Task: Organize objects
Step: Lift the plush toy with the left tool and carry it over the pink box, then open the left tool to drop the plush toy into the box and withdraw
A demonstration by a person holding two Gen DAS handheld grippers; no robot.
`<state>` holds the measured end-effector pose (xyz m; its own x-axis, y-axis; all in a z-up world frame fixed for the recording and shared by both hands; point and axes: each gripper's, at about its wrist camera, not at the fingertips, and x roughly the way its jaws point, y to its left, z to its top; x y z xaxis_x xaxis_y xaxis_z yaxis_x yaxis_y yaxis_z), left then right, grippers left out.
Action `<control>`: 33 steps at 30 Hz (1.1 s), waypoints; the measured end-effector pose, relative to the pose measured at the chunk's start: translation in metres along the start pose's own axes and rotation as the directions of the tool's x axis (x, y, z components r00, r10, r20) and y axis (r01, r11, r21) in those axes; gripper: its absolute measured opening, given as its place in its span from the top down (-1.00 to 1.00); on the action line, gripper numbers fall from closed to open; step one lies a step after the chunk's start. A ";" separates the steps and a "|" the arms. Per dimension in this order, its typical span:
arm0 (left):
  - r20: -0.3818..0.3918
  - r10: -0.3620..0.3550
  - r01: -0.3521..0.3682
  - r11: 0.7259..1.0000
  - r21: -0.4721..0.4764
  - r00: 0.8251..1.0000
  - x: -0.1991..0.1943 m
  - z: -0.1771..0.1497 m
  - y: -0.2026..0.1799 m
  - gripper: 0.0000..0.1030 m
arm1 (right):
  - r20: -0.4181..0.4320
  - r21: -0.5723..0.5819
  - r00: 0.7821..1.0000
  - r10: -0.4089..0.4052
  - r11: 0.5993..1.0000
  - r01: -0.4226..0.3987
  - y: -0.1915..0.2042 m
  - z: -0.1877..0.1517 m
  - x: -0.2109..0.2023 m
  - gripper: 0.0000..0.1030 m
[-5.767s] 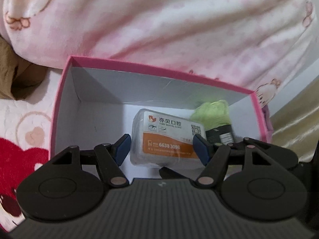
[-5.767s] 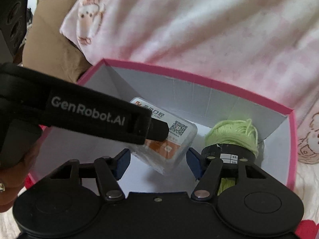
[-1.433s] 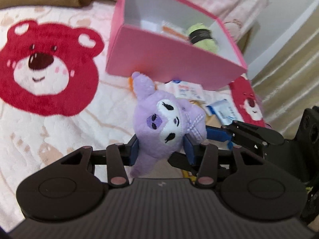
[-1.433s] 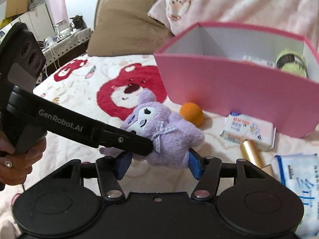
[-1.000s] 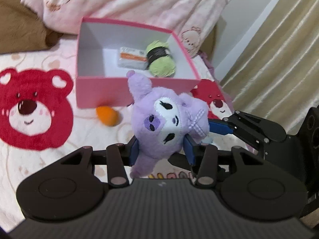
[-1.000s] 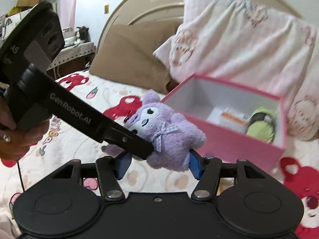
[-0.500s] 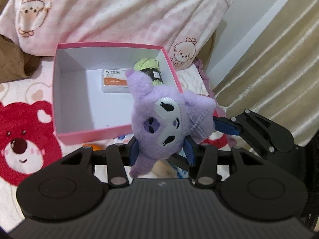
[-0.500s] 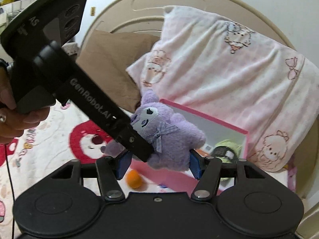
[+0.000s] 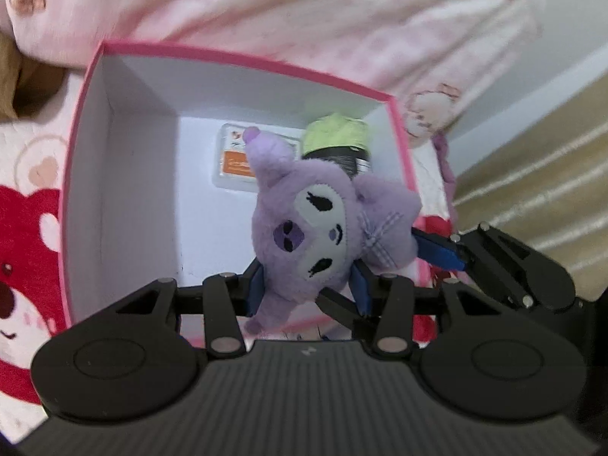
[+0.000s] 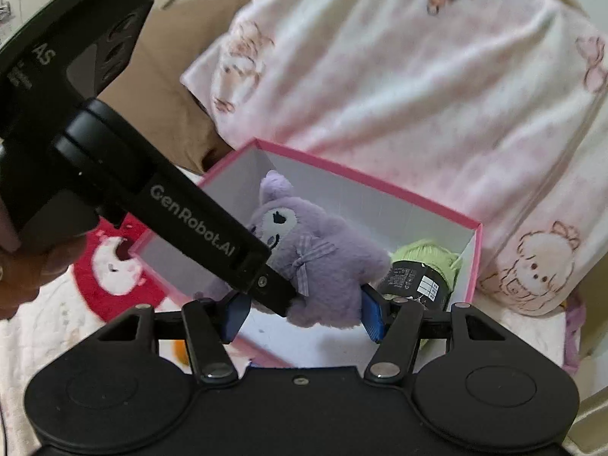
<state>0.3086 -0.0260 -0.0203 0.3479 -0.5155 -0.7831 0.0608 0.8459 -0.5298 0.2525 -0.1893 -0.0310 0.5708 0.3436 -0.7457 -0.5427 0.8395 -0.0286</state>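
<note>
A purple plush toy point(image 9: 315, 228) is held by both grippers above the open pink box point(image 9: 243, 57). My left gripper point(image 9: 307, 288) is shut on its lower body. My right gripper point(image 10: 304, 311) is shut on the same plush toy point(image 10: 319, 262), its blue pads pressed on both sides. The pink box point(image 10: 380, 190) has white inner walls. Inside lie a white and orange packet point(image 9: 233, 163) and a green yarn ball point(image 9: 336, 140) with a black label, which also shows in the right wrist view point(image 10: 425, 266).
A pink patterned pillow point(image 10: 418, 76) lies right behind the box and a brown pillow point(image 10: 167, 76) to its left. The bedspread carries red bear prints point(image 9: 22, 235). An orange ball point(image 10: 180, 351) lies in front of the box. A beige curtain point(image 9: 539, 174) hangs at right.
Both grippers have carried the plush toy forward and down, so it now hangs over the inside of the box. The box looks much closer than before.
</note>
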 end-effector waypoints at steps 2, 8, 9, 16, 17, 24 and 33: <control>-0.029 -0.003 0.002 1.000 -0.022 1.000 0.014 0.005 0.011 0.15 | -0.044 0.041 0.999 0.031 0.999 -0.029 -0.007 0.001 0.017 -0.27; -0.072 0.023 -0.030 0.994 -0.104 0.997 0.050 -0.001 0.032 0.15 | -0.139 0.085 0.988 0.060 0.995 -0.048 -0.011 -0.011 0.053 -0.27; -0.072 0.028 -0.036 0.994 -0.107 0.997 0.055 -0.003 0.031 0.15 | -0.160 0.087 0.986 0.053 0.995 -0.039 -0.011 -0.012 0.059 -0.27; -0.068 0.062 -0.073 0.984 -0.163 0.996 0.080 0.000 0.032 -0.05 | -0.212 0.151 0.977 0.016 0.988 0.017 -0.025 -0.017 0.074 -0.35; -0.053 0.085 -0.092 0.984 -0.152 0.995 0.078 -0.001 0.028 -0.16 | -0.218 0.160 0.976 0.004 0.987 0.032 -0.026 -0.018 0.071 -0.39; 0.060 0.122 -0.125 0.991 0.039 0.991 0.028 -0.015 -0.010 -0.24 | -0.144 0.151 0.990 0.008 0.988 0.014 -0.025 -0.020 0.011 -0.39; 0.103 0.068 -0.089 0.974 0.209 0.992 -0.049 -0.051 -0.056 -0.24 | -0.020 0.108 1.000 -0.006 0.994 0.009 -0.005 -0.020 -0.115 -0.40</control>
<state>0.2402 -0.0553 0.0307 0.4457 -0.4396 -0.7798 0.2236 0.8982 -0.3786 0.1771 -0.2410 0.0416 0.5616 0.3295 -0.7590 -0.4678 0.8831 0.0372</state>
